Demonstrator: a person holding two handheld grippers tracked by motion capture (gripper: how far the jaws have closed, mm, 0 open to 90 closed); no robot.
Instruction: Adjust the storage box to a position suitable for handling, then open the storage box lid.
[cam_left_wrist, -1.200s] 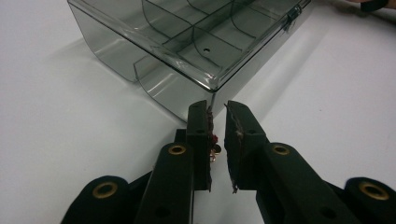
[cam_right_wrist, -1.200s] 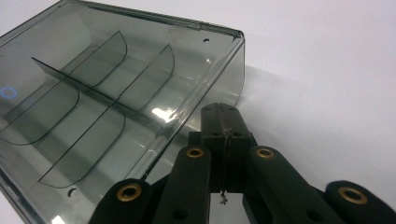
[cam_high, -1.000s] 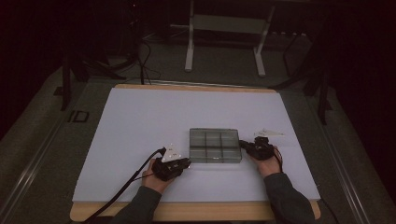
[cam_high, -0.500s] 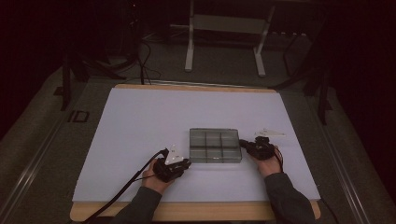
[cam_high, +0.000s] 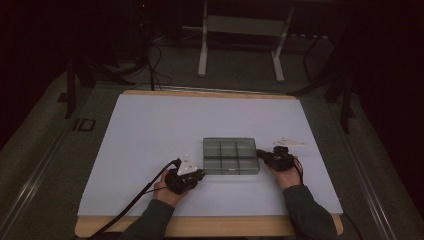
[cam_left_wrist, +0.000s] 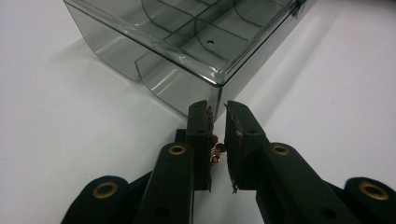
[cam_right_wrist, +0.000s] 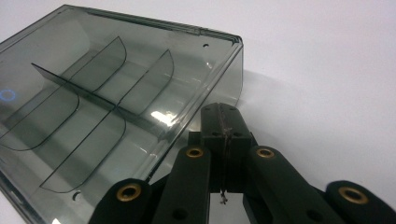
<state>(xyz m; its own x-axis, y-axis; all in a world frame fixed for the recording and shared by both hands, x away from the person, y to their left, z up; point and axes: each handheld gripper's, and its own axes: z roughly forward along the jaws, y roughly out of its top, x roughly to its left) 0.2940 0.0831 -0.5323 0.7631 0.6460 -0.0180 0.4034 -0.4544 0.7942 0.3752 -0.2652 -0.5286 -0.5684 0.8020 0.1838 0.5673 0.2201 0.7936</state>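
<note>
A smoky clear plastic compartment box (cam_high: 230, 155) lies on the white table top, with dividers showing through it (cam_right_wrist: 93, 93). My left gripper (cam_high: 188, 178) sits at the box's near left corner (cam_left_wrist: 219, 84), its tips (cam_left_wrist: 217, 108) just short of it. The jaws stand a narrow slit apart, and a small copper-coloured piece (cam_left_wrist: 216, 150) is pinched low between them. My right gripper (cam_high: 269, 157) is at the box's right side, its jaws (cam_right_wrist: 223, 110) pressed together with nothing between them, tips close to the box's corner (cam_right_wrist: 236, 60).
The white sheet (cam_high: 165, 125) covers the table down to a wooden front edge (cam_high: 210, 227). A black cable (cam_high: 135, 200) trails from the left gripper toward the front left. Metal stand legs (cam_high: 202, 45) rise on the floor beyond the table.
My left gripper has shifted slightly right, toward the box's corner. The right gripper and the box have stayed put.
</note>
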